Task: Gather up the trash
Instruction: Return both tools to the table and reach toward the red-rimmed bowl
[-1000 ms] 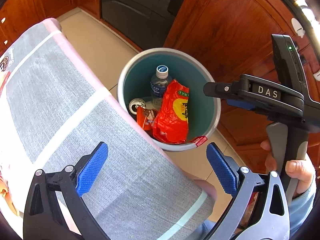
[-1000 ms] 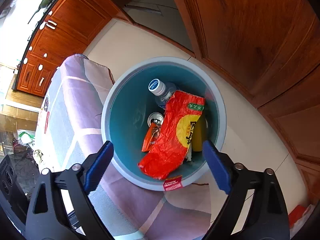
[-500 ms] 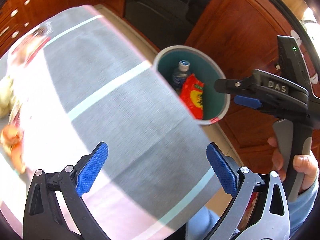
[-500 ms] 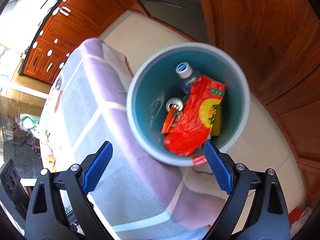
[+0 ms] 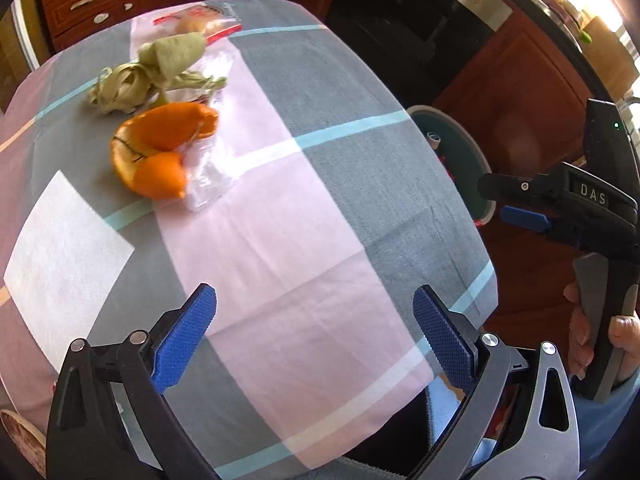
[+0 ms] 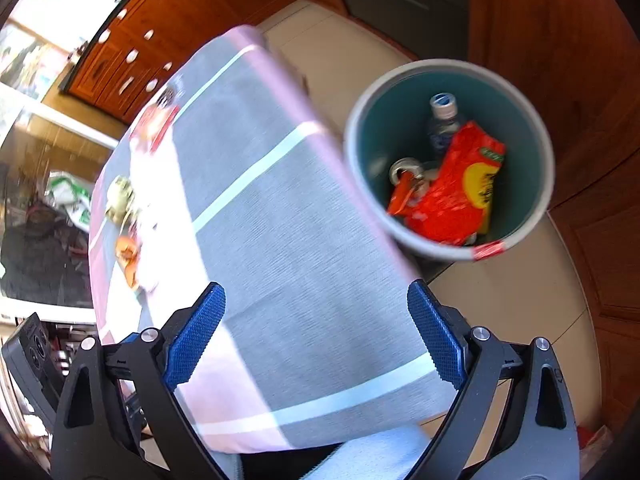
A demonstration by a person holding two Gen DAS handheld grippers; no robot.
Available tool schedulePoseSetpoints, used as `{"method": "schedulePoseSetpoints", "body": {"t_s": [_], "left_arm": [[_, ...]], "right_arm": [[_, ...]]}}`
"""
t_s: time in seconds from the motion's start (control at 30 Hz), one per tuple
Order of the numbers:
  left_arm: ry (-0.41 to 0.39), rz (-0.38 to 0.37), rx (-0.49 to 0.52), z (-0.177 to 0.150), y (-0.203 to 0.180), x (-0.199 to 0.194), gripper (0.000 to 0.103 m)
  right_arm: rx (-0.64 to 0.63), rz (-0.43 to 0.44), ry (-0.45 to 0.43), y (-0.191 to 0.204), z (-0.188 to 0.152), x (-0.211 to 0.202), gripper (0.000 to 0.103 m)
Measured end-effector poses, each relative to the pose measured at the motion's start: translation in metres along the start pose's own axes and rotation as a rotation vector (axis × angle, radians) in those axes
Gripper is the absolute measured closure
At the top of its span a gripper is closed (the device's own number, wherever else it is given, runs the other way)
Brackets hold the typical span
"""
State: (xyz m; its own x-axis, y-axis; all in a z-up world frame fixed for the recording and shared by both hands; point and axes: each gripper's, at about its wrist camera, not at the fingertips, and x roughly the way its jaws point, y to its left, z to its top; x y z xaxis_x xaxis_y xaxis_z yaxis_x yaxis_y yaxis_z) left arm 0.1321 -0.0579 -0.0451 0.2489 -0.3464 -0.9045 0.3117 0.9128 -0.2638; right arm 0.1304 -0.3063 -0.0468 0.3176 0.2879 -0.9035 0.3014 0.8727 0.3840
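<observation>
Orange peel lies on the checked tablecloth, with a clear plastic wrapper beside it and greenish husks behind. My left gripper hangs open and empty over the cloth's near part. A grey bin with a teal inside stands past the table's right edge, holding a red snack bag, a bottle and a can. My right gripper is open and empty above the table corner; the left wrist view shows it near the bin.
A white napkin lies at the cloth's left. A red-edged packet sits at the far end. Wooden cabinets and a dark appliance stand behind the bin. A hand holds the right gripper's handle.
Both grippers have swung away from the bin toward the table. The peel, husks and napkin have come into the left wrist view; the bin has slid right.
</observation>
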Motion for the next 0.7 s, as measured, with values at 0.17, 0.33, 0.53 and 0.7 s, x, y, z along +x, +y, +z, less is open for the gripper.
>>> {"method": "schedulePoseSetpoints", "body": {"t_s": [0.17,0.33,0.53,0.7], "left_arm": [[-0.027,0.032,-0.055,-0.019,0.03,-0.014,0.004],[-0.063,0.075,-0.114,-0.043,0.064,-0.031,0.004],[-0.124,0.122,-0.2,-0.069,0.105,-0.052,0.004],[-0.12,0.166,-0.234,-0.09,0.123,-0.053,0.004]], "right_arm": [[-0.062,0.007,0.034,0.035,-0.018,0.011,0.015],[-0.115,0.004,0.064,0.063,-0.035,0.021,0.015],[-0.17,0.002,0.121,0.09,-0.057,0.038,0.015],[-0.207,-0.005,0.154,0.104,-0.069,0.049,0.015]]}}
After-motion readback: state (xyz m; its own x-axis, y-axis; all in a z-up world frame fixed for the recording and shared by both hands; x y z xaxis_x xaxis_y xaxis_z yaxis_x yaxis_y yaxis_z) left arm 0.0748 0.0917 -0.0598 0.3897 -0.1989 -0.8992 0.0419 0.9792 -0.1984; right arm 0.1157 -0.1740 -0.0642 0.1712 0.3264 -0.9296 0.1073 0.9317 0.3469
